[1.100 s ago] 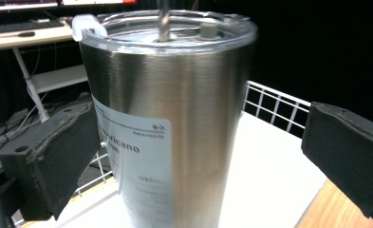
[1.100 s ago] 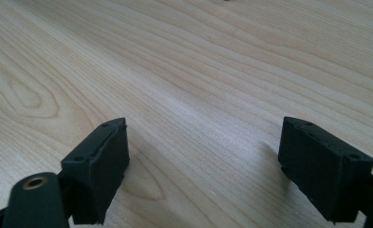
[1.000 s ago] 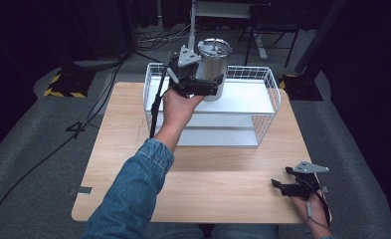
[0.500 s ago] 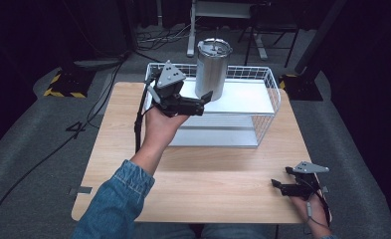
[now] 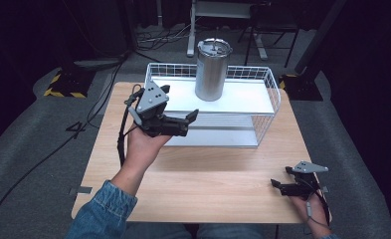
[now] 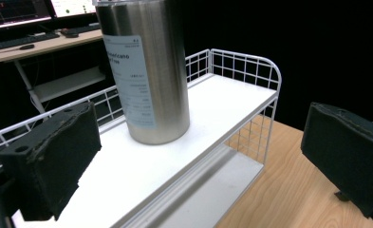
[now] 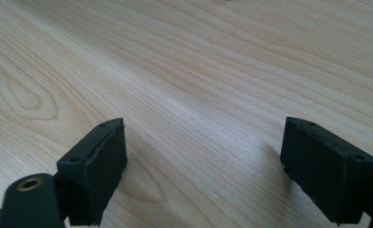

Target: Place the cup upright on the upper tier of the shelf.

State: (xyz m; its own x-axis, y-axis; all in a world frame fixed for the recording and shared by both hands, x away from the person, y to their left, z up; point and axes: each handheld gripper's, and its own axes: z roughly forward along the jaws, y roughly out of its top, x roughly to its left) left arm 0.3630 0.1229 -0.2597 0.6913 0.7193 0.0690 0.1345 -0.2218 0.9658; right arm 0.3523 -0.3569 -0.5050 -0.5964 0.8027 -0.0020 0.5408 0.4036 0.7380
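Left gripper view looks between two black jaws spread wide with nothing in them, the steel tumbler (image 6: 146,71) standing upright beyond them on the white top shelf (image 6: 208,118) of the wire rack (image 6: 250,64), well apart from either pad. A paper label runs down its side here, which the high view does not resolve.

High view places the left gripper (image 5: 183,122) in front of the rack's front left corner, above the table (image 5: 208,184), with the tumbler (image 5: 212,69) toward the shelf's back edge, left of its middle. The right gripper (image 5: 277,185) lies low near the table's front right corner, jaws likewise released; the right gripper view shows bare wood grain between its pads.

Risks, as I judge them: the tumbler is tall and smooth, so a pad clipping its side on any approach could tip it against the wire rim or off the shelf. A high, off-centre grasp could let the steel slip. The trailing cable could also snag the rack's corner.
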